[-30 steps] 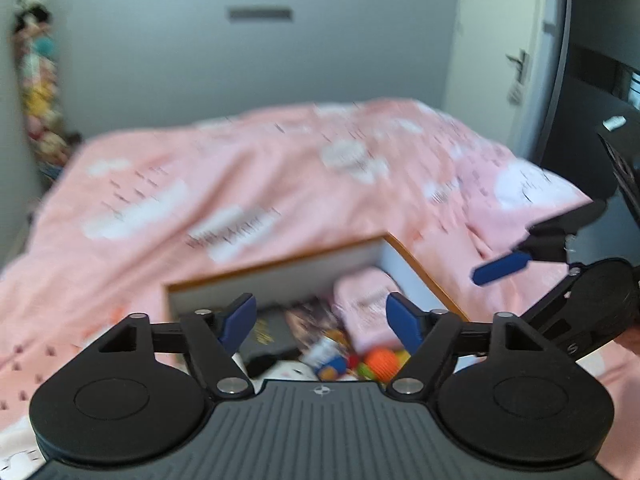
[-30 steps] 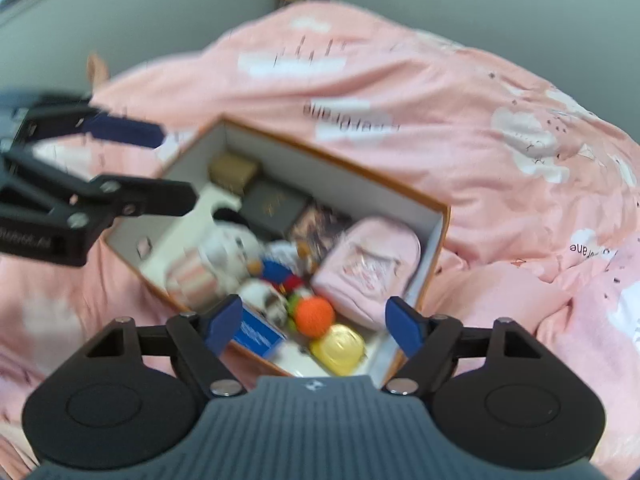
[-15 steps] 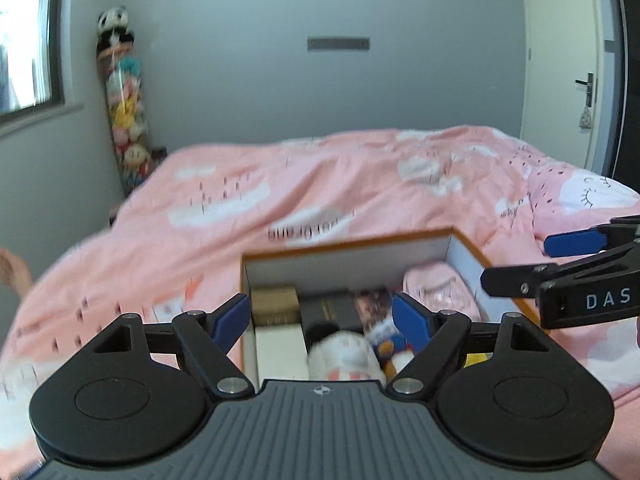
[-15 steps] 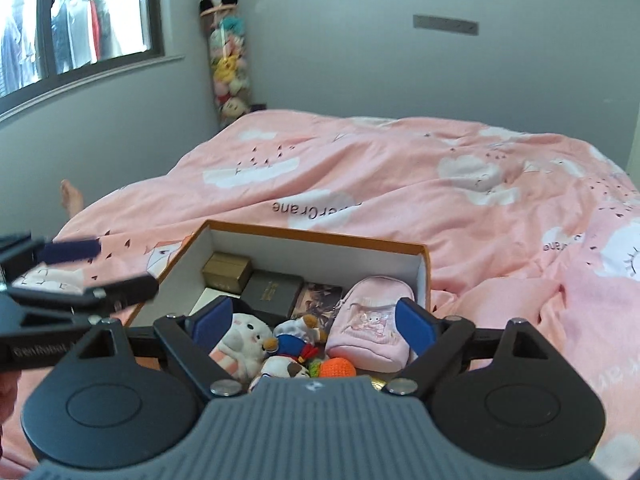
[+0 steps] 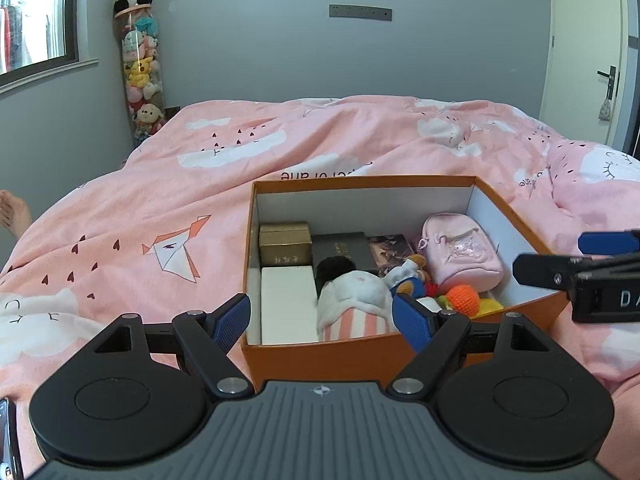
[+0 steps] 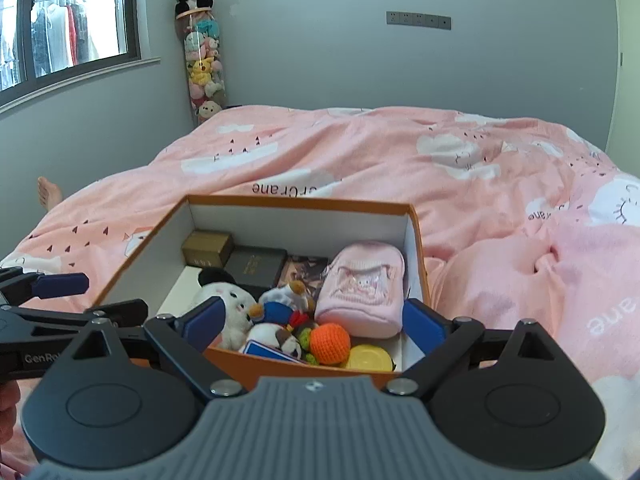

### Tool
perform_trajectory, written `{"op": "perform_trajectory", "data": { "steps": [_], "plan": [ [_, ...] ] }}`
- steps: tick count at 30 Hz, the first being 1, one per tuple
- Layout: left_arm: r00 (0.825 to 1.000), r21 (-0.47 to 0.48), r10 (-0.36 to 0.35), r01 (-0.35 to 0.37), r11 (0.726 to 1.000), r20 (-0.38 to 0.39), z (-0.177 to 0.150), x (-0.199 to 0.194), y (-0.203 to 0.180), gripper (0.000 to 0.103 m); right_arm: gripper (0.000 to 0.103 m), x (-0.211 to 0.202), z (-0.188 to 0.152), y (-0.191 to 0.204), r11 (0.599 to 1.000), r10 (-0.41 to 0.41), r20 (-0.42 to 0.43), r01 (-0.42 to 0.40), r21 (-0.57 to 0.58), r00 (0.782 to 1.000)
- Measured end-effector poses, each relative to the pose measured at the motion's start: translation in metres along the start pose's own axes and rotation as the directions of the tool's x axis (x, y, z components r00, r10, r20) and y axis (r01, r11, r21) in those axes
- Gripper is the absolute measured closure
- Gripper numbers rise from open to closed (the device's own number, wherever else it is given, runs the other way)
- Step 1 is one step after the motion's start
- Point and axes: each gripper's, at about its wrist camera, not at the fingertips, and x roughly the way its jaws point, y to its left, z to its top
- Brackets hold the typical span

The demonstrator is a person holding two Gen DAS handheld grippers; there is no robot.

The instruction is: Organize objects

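Note:
An orange box (image 5: 516, 220) with a white inside lies on the pink bedding (image 5: 160, 200). It holds a gold box (image 5: 285, 243), a dark box (image 5: 344, 250), a white box (image 5: 286, 304), a striped plush (image 5: 356, 304), a pink mini backpack (image 5: 460, 256) and an orange crochet ball (image 5: 462, 300). My left gripper (image 5: 322, 322) hangs open over the box's near left part, holding nothing. My right gripper (image 6: 314, 322) is over the near right part, above the ball (image 6: 330, 343) and a yellow disc (image 6: 370, 358). Its jaws are opening with nothing gripped. Each gripper shows in the other's view: right gripper (image 5: 560, 258), left gripper (image 6: 92, 296).
A tall clear tube of plush toys (image 5: 140, 64) topped by a panda stands in the far left corner by a window (image 6: 72, 20). A white door (image 5: 588, 60) is at the far right. A person's bare foot (image 5: 14, 212) rests at the bed's left edge.
Both views have steadied from a tilted blur to a level look at the box. Both grippers have come down nearer to it, side by side. The right jaws stand wider.

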Motion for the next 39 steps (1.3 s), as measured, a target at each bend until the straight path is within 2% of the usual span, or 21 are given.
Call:
{"op": "perform_trajectory", "data": {
  "steps": [8, 39],
  "plan": [
    [0.999, -0.018, -0.015, 0.014, 1.000, -0.031, 0.000, 0.004, 0.002, 0.009, 0.006, 0.010, -0.013, -0.003, 1.000, 0.001, -0.047, 0.000, 0.022, 0.999],
    [0.998, 0.003, -0.004, 0.004, 1.000, -0.065, -0.001, 0.002, -0.001, 0.009, 0.004, 0.006, -0.016, -0.001, 1.000, 0.003, -0.058, -0.001, 0.019, 0.998]
  ]
}}
